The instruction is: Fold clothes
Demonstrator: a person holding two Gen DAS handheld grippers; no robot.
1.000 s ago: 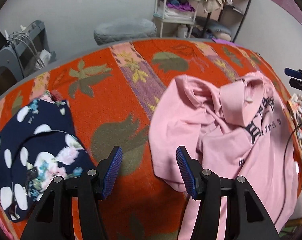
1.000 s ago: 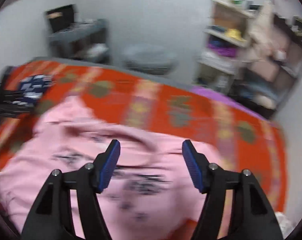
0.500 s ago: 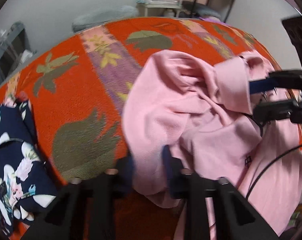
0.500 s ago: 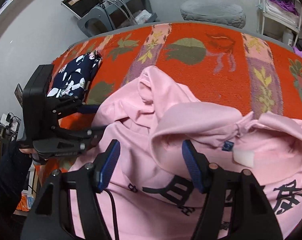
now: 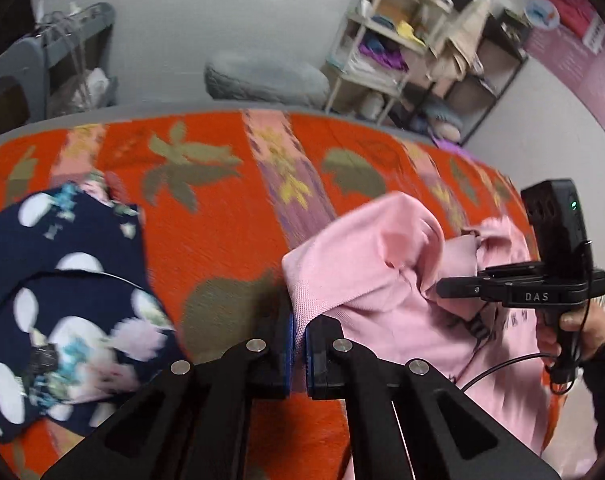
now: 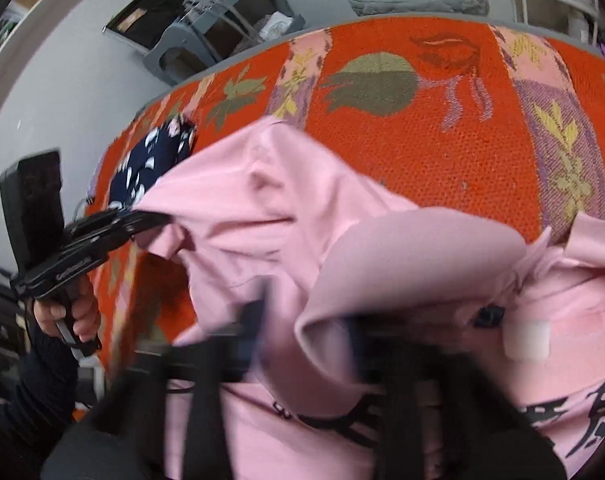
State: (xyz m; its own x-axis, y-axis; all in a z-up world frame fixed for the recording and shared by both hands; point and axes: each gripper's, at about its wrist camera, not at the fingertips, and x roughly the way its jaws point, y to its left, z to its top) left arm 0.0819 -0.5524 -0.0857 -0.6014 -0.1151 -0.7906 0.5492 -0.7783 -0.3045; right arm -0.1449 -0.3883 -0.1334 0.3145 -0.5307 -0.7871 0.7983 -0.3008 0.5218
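A pink hoodie (image 5: 382,280) with black characters lies crumpled on an orange patterned blanket (image 5: 222,220). My left gripper (image 5: 299,336) is shut on the hoodie's ribbed edge and lifts it a little. It also shows in the right wrist view (image 6: 150,220), pinching the pink cloth (image 6: 262,208). My right gripper (image 6: 306,340) is blurred by motion, its fingers around a fold of the hoodie's hood (image 6: 402,256). In the left wrist view the right gripper (image 5: 442,288) reaches into the hoodie from the right.
A folded navy floral garment (image 5: 62,300) lies on the blanket at the left. A grey cushion (image 5: 266,80), a grey rack (image 5: 42,68) and shelves (image 5: 402,40) stand behind the bed against the wall.
My left gripper has shut on the hoodie's edge and lifted it. My right gripper has moved down into the hood fold and its fingers have drawn closer together.
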